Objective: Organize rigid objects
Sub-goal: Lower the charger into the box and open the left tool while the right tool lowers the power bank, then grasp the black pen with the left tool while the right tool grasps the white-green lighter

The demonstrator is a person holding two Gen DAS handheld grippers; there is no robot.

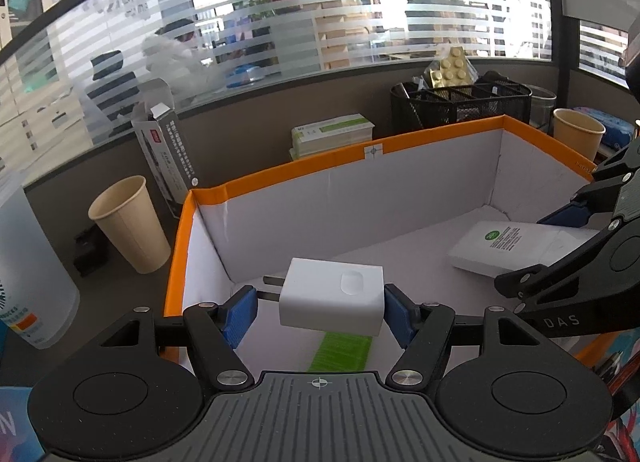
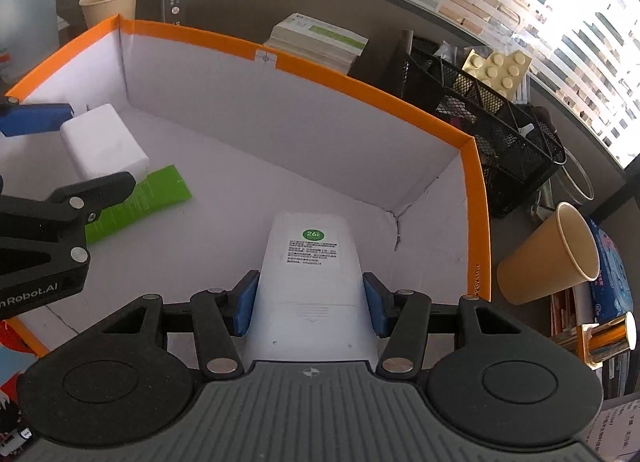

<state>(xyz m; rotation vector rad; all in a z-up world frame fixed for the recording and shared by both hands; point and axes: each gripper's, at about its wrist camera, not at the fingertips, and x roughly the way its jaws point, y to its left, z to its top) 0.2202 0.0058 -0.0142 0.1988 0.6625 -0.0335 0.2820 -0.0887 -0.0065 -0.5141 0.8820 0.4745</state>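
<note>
Left tongs (image 1: 320, 312) around smooth boxy charger (image 1: 331, 297); right tongs (image 2: 311, 304) clamp rounded white box (image 2: 310, 274).

The white charger (image 1: 331, 296) hides the far end of the green card (image 1: 340, 350). At three o'clock, the right tool (image 1: 568, 246) covers part of the white device (image 1: 500, 248), whose label print is too small to read.
</note>
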